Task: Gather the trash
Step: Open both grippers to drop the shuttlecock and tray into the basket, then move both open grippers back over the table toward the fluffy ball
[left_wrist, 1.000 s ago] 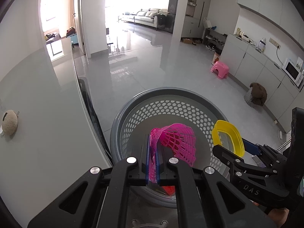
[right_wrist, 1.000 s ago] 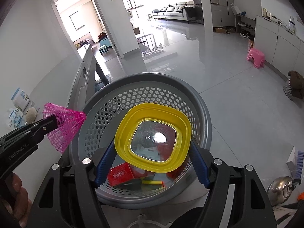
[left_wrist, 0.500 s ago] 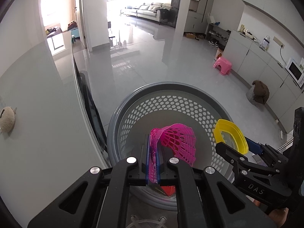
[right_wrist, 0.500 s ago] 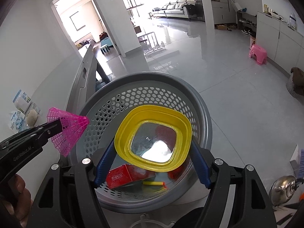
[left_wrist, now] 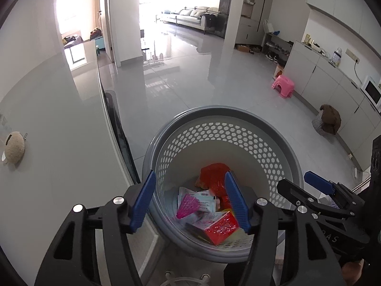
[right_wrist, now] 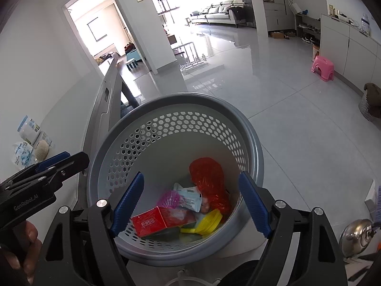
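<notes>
Both drops landing; left gripper [left_wrist: 190,201] and right gripper [right_wrist: 191,205] are opening, nothing between them, over the basket [right_wrist: 252,128]; next, reaching for the bench's [left_wrist: 59,166] remaining trash.

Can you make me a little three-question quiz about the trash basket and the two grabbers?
1. True or false: the pink shuttlecock lies inside the grey basket.
2. Which thing in the basket sits nearest the yellow lid? A) the red plastic bag B) the pink stool C) the steel kettle
3. Fill in: the left gripper and the right gripper both hang over the basket with ______ between their pads.

Key:
1. True.
2. A, the bag lies right beside the lid; the stool and the kettle are outside the basket.
3. Nothing; both sets of jaws are opening, and the trash lies far below them.
</notes>
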Demonstrator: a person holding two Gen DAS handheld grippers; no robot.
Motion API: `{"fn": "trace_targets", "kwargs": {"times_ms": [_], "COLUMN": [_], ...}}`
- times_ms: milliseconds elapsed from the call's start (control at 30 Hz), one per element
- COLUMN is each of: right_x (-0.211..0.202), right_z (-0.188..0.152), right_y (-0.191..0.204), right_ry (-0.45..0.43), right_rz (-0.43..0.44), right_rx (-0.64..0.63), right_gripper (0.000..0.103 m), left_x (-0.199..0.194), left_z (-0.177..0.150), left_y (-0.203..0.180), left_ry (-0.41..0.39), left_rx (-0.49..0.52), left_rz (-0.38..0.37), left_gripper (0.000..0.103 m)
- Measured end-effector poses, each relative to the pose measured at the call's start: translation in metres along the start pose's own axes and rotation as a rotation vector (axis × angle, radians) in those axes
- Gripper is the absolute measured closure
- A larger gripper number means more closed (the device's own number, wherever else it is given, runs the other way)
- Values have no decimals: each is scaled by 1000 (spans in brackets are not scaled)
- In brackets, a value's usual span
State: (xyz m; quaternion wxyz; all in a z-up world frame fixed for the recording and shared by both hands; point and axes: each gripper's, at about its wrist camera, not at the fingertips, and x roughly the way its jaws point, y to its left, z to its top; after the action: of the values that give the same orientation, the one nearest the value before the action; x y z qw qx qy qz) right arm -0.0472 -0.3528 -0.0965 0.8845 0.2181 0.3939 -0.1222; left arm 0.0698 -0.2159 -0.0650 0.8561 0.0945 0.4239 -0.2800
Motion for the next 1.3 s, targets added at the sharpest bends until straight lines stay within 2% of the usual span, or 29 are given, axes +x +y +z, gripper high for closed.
{"fn": "trace_targets", "kwargs": {"times_ms": [400,733,1000,1300], "right_x": [0,4,11,29], "right_z": [-2,-4,-1,8], "right_y": [1,33,82,177], "right_ry": [-3,2,-14,-10], "right_rz": [2,35,93,177], "right_rx": [-1,-55,-124,-308], "right_gripper": [24,23,23,21], "left_x": [-17,-34,-57,-87], "left_z": [-3,-11,-21,-46], "left_y": [10,45,112,217], "left_ry": [-52,-84,-117,-142], "left_rx": [-19,-79,-163,-297], "left_rz": [72,146,267,448], "left_gripper": [18,10,7,7]}}
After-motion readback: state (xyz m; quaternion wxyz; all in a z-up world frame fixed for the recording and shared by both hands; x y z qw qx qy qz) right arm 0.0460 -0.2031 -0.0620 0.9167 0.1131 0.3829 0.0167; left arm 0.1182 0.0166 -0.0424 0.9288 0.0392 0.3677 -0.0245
